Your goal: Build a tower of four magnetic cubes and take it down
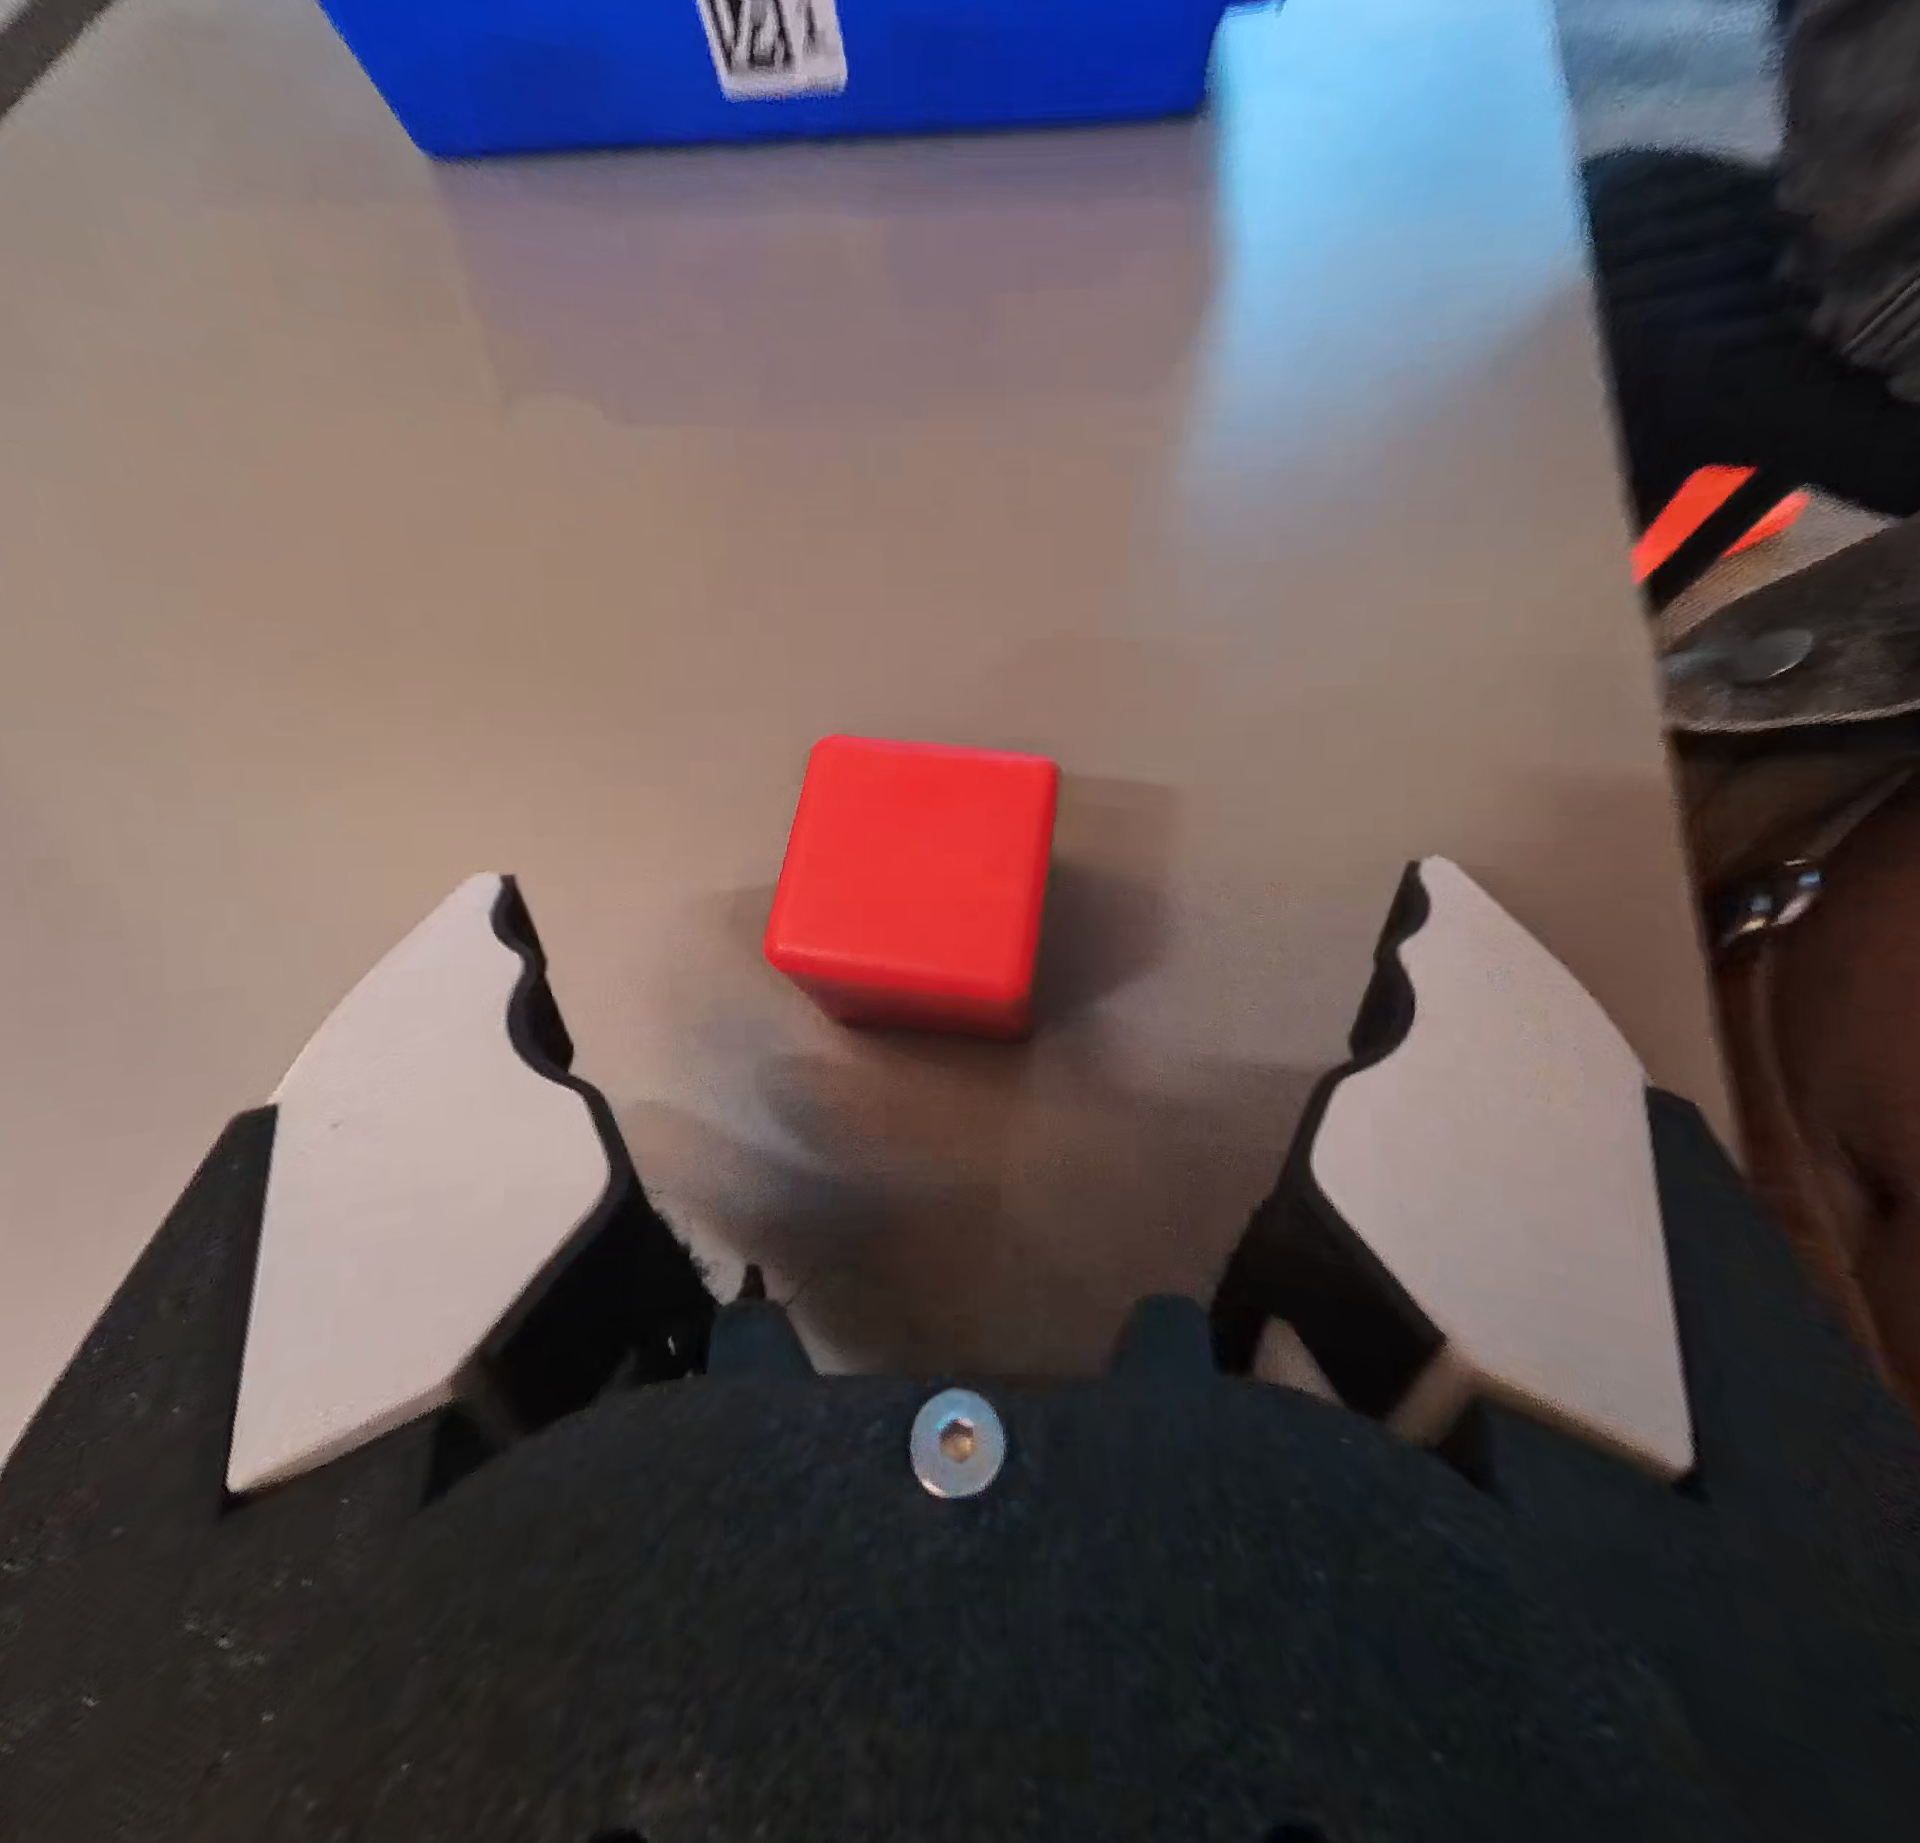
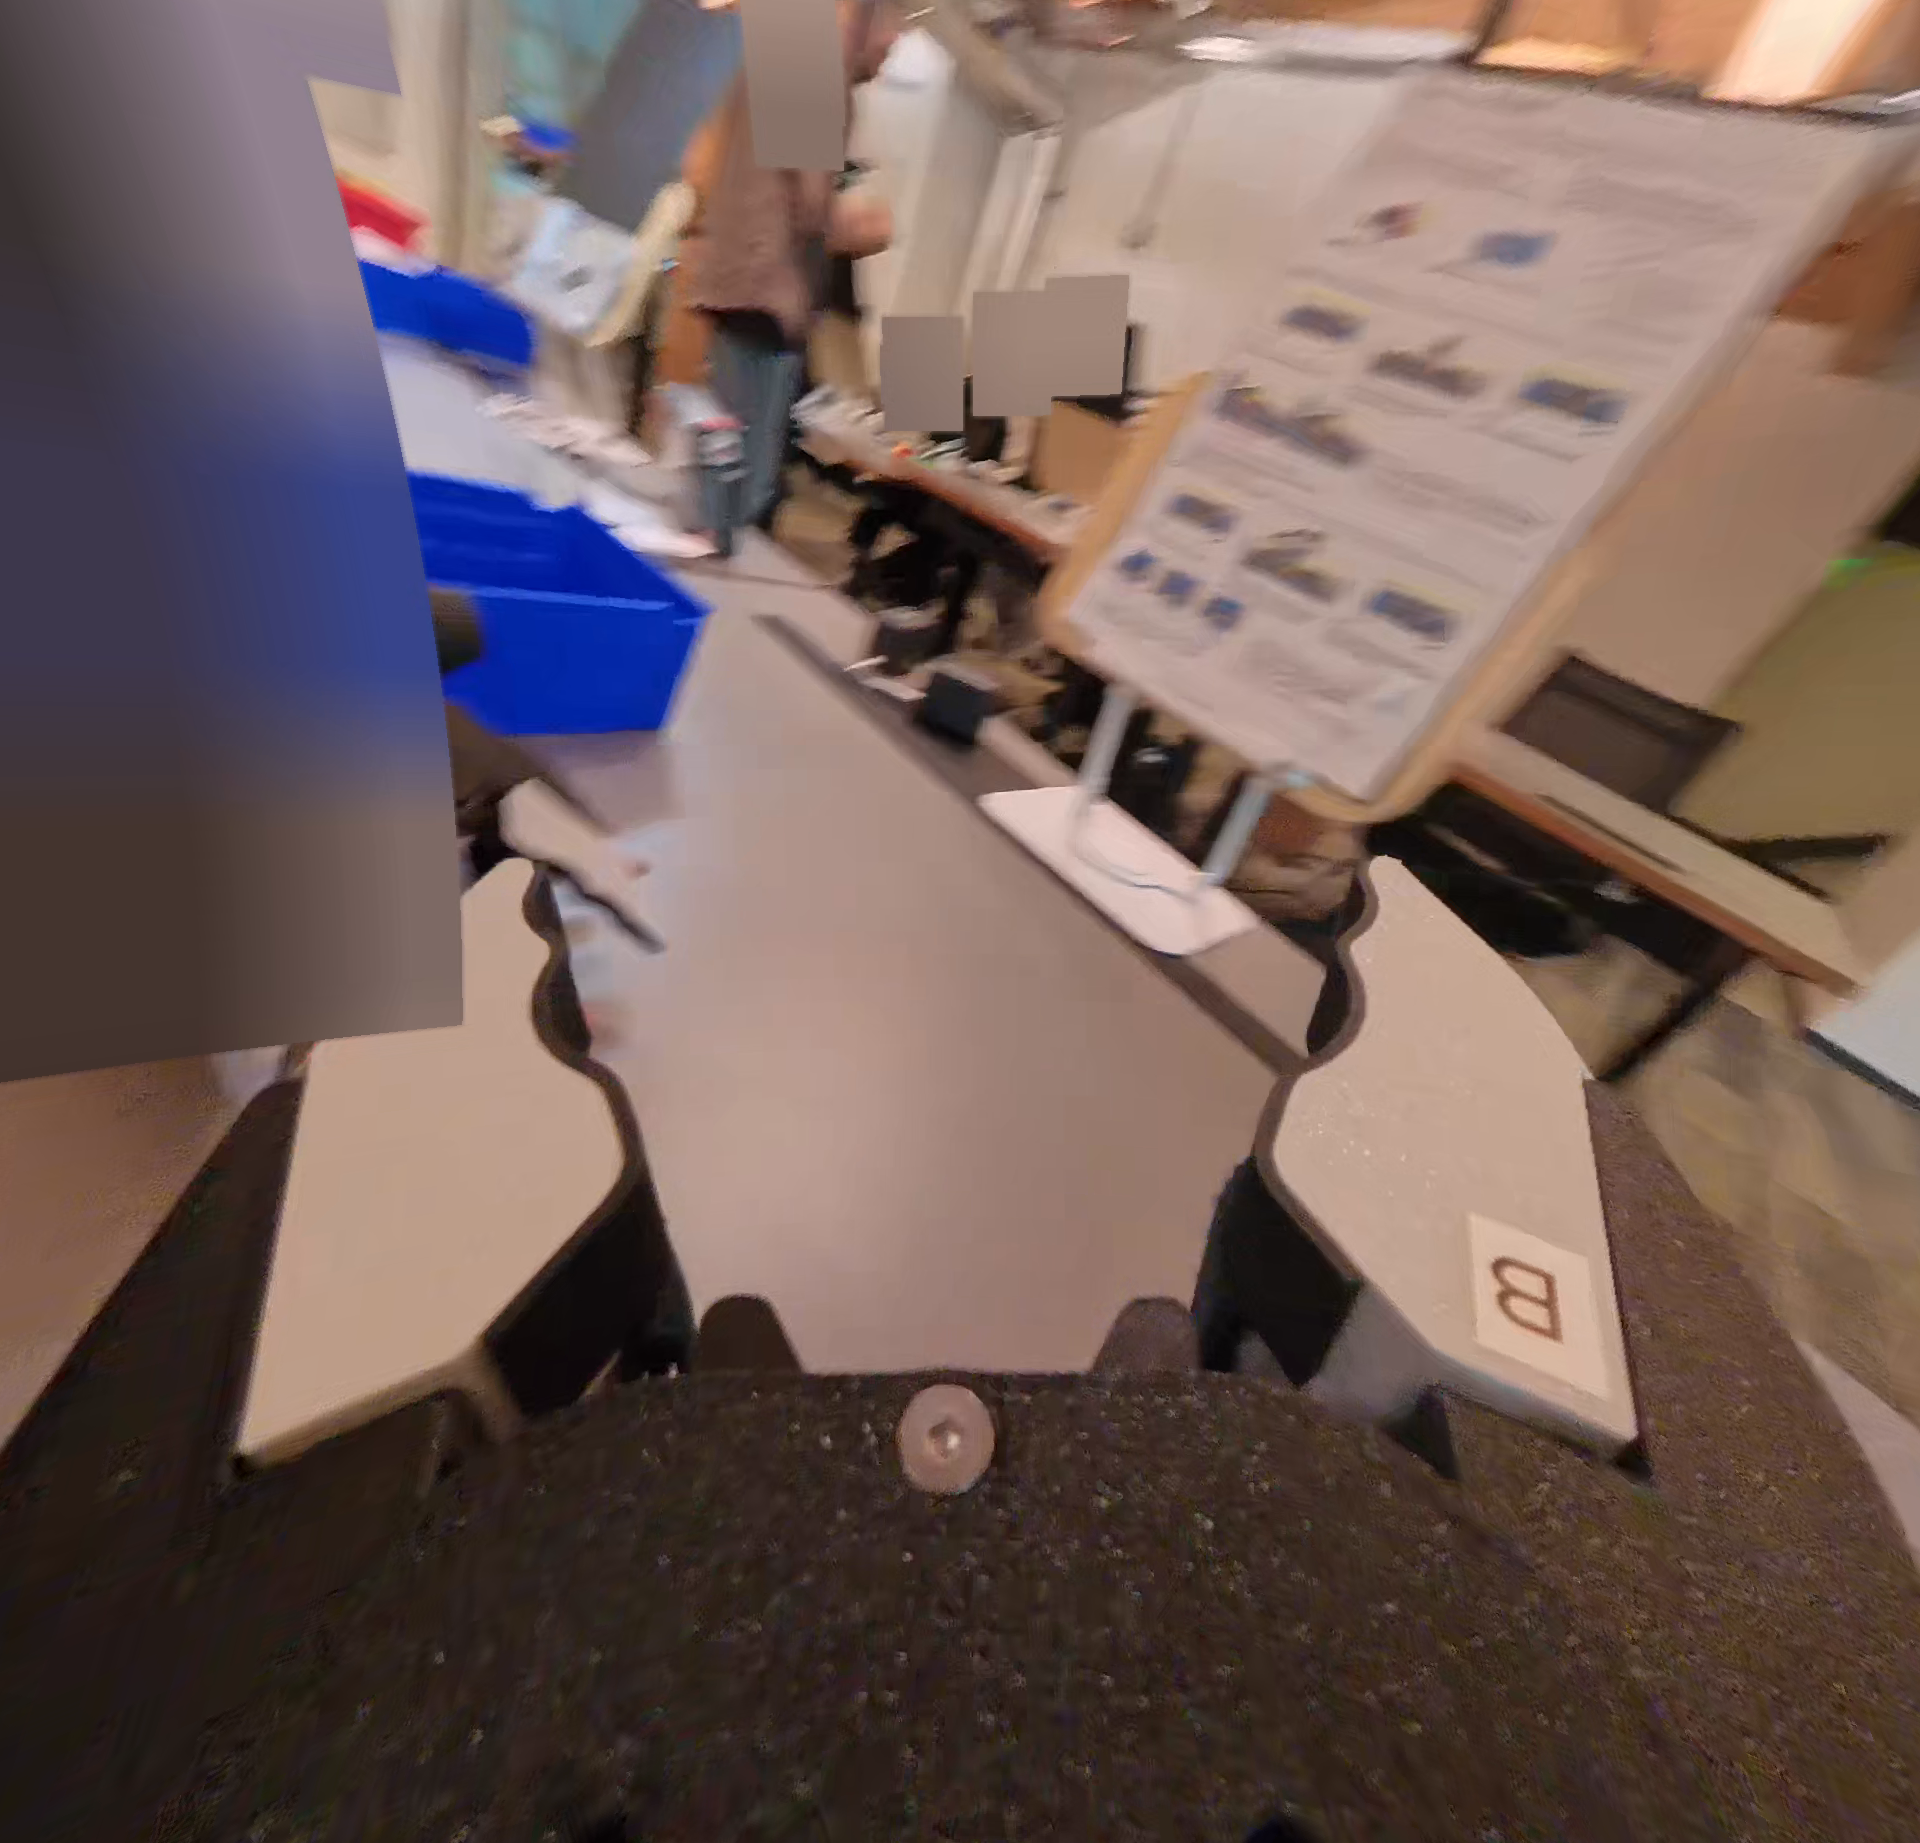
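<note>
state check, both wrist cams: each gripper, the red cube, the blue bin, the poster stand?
left gripper: open, nothing held, fingers apart on either side of the cube, not touching it
right gripper: open, nothing held, only table between its fingers
red cube: alone on the table, unstacked
blue bin: on the table beyond the cube, contents not visible
poster stand: standing, board tilted

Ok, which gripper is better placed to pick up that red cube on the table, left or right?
Left. The left gripper is open, with the red cube just ahead, between its fingertips and untouched. The right gripper is open too, but aims along bare table with no cube ahead.
</note>
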The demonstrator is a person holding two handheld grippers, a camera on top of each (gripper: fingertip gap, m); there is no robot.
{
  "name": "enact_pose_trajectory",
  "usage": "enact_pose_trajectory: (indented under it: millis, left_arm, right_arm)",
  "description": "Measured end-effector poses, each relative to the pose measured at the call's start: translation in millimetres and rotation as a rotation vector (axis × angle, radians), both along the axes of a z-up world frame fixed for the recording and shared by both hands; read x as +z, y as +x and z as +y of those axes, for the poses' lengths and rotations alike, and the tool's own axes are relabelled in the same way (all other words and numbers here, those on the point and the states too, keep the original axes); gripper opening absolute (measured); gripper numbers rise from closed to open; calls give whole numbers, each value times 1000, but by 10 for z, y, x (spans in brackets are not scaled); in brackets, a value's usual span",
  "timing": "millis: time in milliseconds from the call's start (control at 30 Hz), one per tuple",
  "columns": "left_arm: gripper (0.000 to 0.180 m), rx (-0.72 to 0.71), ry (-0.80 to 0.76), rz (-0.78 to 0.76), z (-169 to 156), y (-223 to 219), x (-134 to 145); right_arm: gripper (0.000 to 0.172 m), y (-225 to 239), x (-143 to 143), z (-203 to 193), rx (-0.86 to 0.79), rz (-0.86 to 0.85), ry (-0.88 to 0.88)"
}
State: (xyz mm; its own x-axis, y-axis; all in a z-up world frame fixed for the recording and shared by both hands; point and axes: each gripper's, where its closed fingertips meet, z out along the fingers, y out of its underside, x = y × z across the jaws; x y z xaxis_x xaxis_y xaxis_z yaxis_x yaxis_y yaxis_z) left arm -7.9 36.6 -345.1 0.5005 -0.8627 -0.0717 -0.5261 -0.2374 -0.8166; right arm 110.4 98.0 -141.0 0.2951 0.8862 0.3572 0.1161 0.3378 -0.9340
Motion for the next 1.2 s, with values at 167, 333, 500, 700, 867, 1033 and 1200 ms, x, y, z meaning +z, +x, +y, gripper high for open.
enact_pose_trajectory:
  millis: [167,333,500,700,867,1033,1200]
  left_arm:
    - [146,-27,91,-160,-123,-27,513]
    - [146,73,168,-134,-94,-252,722]
    - [146,139,161,-50,-7,-408,591]
    - [146,114,150,-55,-23,-388,566]
    - [146,95,171,-138,-28,-353,669]
    - [145,69,192,-247,-70,-318,838]
    - [144,33,223,-385,-130,-263,1061]
  right_arm:
    - [126,-832,-672,-480,297,-253,-115]
    - [124,-1375,-1560,-688,468,-499,-274]
    - [97,-1467,-1998,-601,426,-655,-305]
    - [49,-1480,-2053,-597,437,-668,-332]
    - [49,-1442,-1866,-492,397,-572,-403]
    - [49,-1295,-1397,-489,384,-440,-337]
    - [49,-959,-887,-367,259,-339,-223]
